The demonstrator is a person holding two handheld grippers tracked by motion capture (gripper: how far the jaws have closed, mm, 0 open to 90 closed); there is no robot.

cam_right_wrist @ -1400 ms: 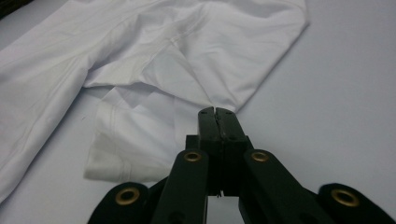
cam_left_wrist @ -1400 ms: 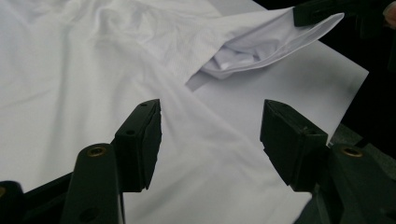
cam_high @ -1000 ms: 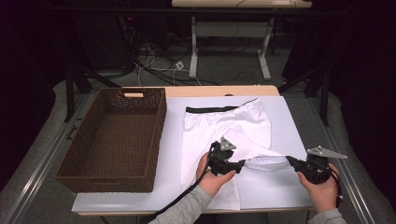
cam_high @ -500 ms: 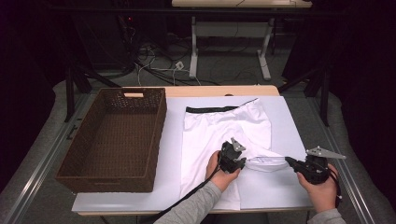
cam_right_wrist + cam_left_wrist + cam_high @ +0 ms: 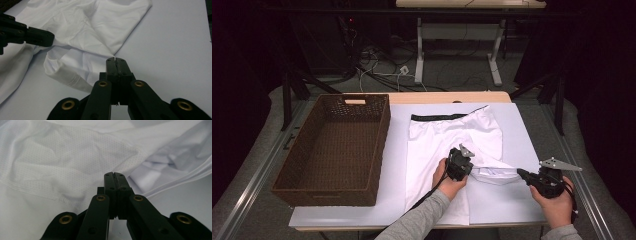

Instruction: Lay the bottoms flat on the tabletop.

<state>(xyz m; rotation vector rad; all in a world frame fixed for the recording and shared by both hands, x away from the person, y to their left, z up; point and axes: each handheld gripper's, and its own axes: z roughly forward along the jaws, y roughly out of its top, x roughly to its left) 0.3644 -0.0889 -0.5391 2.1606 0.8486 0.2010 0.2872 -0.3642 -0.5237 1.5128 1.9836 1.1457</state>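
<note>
White shorts (image 5: 447, 145) lie flat on the table's pale sheet (image 5: 522, 130), black waistband at 12 o'clock, w/ a wicker basket (image 5: 337, 145) at their 9. Left gripper (image 5: 468, 167) has just been closing; jaws now pinched on a fabric fold by the leg hem. Right gripper (image 5: 523, 175), at 3 o'clock from left, is clamped on the pulled-out hem.

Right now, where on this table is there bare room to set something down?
Free: the white tabletop right of the white shorts, and inside the wicker basket. Crowded: the near edge, around the left gripper and right gripper.
</note>
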